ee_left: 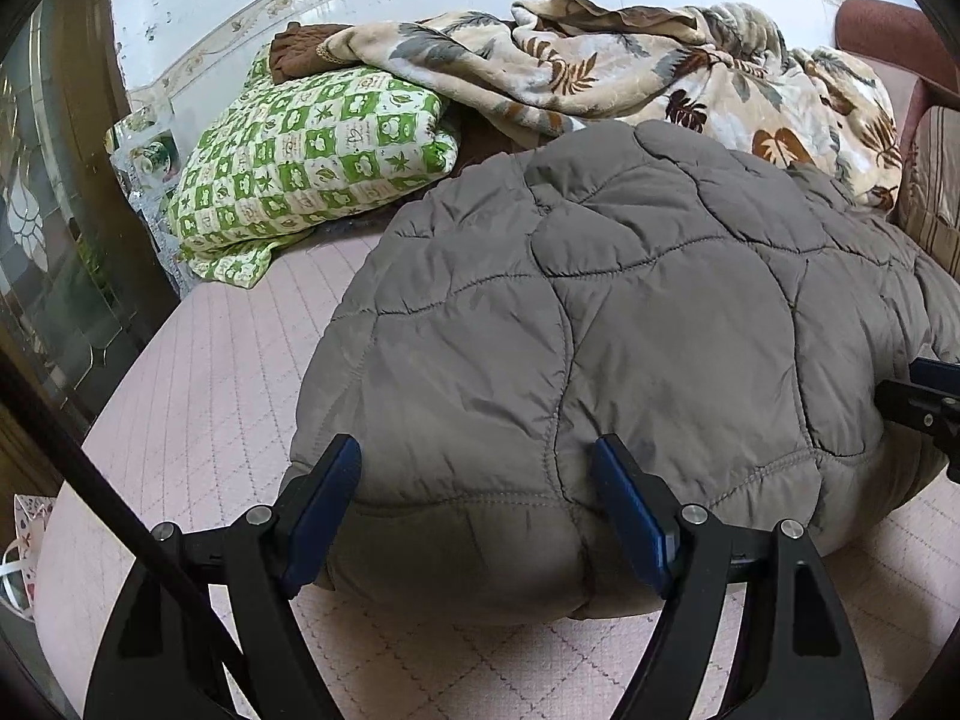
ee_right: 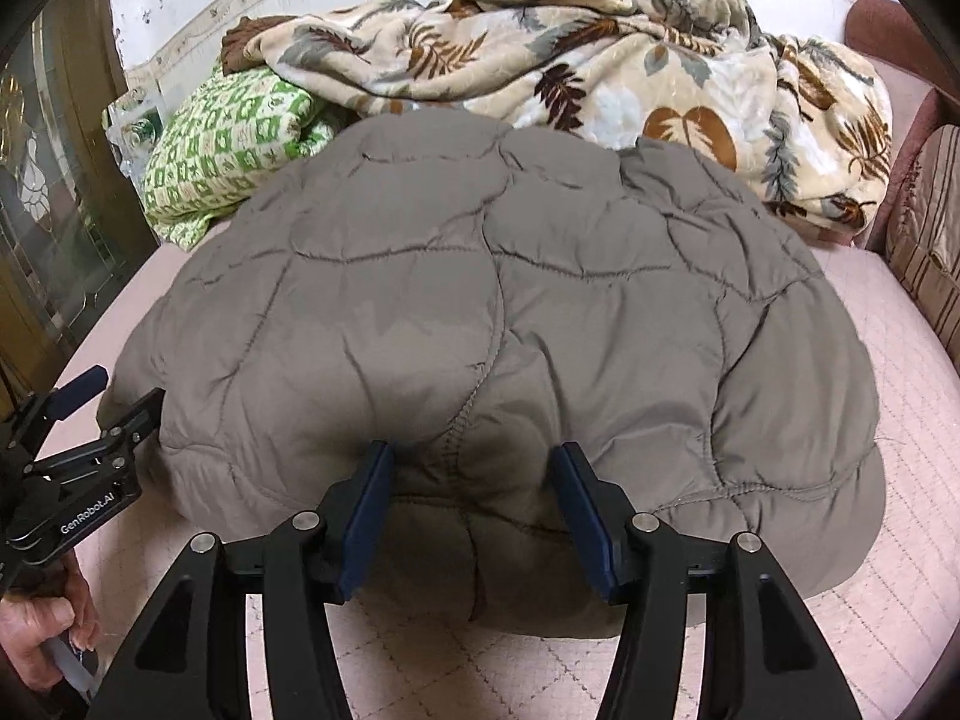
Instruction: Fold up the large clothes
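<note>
Both the left gripper [ee_left: 477, 468] and right gripper [ee_right: 471, 477] straddle the near edge of the grey quilted jacket [ee_left: 630, 312] lying bundled on the pink mattress [ee_left: 198, 396], jaws spread, likely poised to pinch its puffy hem

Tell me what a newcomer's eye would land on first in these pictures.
First, the puffy grey-brown quilted jacket, bundled in the middle of the pale pink quilted bed cover, with both black, blue-padded tongs at its near edge: the left tongs and the right tongs each straddle a bulge of fabric. Behind it lie a crumpled cream blanket with brown leaf print and, to its left, a green-and-white checked cushion.
</note>
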`<state>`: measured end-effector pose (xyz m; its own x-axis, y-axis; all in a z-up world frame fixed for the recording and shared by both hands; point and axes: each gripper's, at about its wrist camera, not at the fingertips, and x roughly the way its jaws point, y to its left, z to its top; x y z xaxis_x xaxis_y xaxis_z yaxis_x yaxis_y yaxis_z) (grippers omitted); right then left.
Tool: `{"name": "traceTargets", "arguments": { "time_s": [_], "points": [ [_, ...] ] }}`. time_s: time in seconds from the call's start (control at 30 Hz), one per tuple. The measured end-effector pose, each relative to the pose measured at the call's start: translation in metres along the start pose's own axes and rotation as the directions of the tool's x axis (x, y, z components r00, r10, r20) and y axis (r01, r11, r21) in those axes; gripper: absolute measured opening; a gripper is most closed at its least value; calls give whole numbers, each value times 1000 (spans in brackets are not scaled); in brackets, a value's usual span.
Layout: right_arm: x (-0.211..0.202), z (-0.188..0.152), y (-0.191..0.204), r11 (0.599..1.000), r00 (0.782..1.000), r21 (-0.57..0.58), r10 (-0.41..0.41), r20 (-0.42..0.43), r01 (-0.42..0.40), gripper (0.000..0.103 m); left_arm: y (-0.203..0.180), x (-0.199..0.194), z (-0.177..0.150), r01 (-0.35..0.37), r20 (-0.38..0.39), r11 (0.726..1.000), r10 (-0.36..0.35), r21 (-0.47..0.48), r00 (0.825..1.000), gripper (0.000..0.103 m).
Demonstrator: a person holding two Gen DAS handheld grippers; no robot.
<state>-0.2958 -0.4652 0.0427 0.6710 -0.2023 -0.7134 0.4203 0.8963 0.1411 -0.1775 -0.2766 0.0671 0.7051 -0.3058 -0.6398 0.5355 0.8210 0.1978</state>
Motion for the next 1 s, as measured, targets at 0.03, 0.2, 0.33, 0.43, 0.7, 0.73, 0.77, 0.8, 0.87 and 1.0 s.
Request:
{"name": "traceTargets", "arguments": {
  "time_s": [0.03, 0.2, 0.33, 0.43, 0.7, 0.73, 0.77, 0.8, 0.87, 1.0],
  "points": [
    [2, 0, -1, 1000, 1000, 5, 3, -3, -3, 61, -1, 1, 0, -2, -1, 1000, 2, 3, 1000, 79],
    [8, -2, -1, 1000, 1000, 1, -2, -18, 2, 63, -4, 4, -2, -5, -11, 1000, 6, 12, 1000, 79],
    [10, -2, 1, 1000, 1000, -8, -12, -21, 12, 63, -4, 5, -2, -5, -15, 1000, 5, 12, 1000, 79],
    [10, -2, 1, 1000, 1000, -6, -9, -21, 9, 63, -4, 5, -1, -5, -15, 1000, 5, 11, 1000, 79],
    [7, -2, 1, 1000, 1000, -1, -4, -23, 4, 63, -4, 5, -1, -5, -15, 1000, 5, 12, 1000, 79],
    [6, -2, 1, 1000, 1000, 0, -4, -23, 4, 63, -4, 5, -1, -5, -16, 1000, 5, 12, 1000, 79],
    [6, -2, 1, 1000, 1000, -1, -4, -24, 4, 63, -4, 5, -1, -5, -16, 1000, 6, 12, 1000, 79],
    [5, -2, 1, 1000, 1000, -2, -4, -24, 4, 63, -4, 5, -1, -6, -16, 1000, 6, 13, 1000, 79],
    [4, -2, 1, 1000, 1000, -1, -3, -25, 3, 63, -4, 4, -1, -6, -14, 1000, 7, 14, 1000, 79],
    [-1, -1, 0, 1000, 1000, 1, 6, -23, -6, 63, -3, 4, 1, -7, -14, 1000, 7, 14, 1000, 79]
  ]
}}
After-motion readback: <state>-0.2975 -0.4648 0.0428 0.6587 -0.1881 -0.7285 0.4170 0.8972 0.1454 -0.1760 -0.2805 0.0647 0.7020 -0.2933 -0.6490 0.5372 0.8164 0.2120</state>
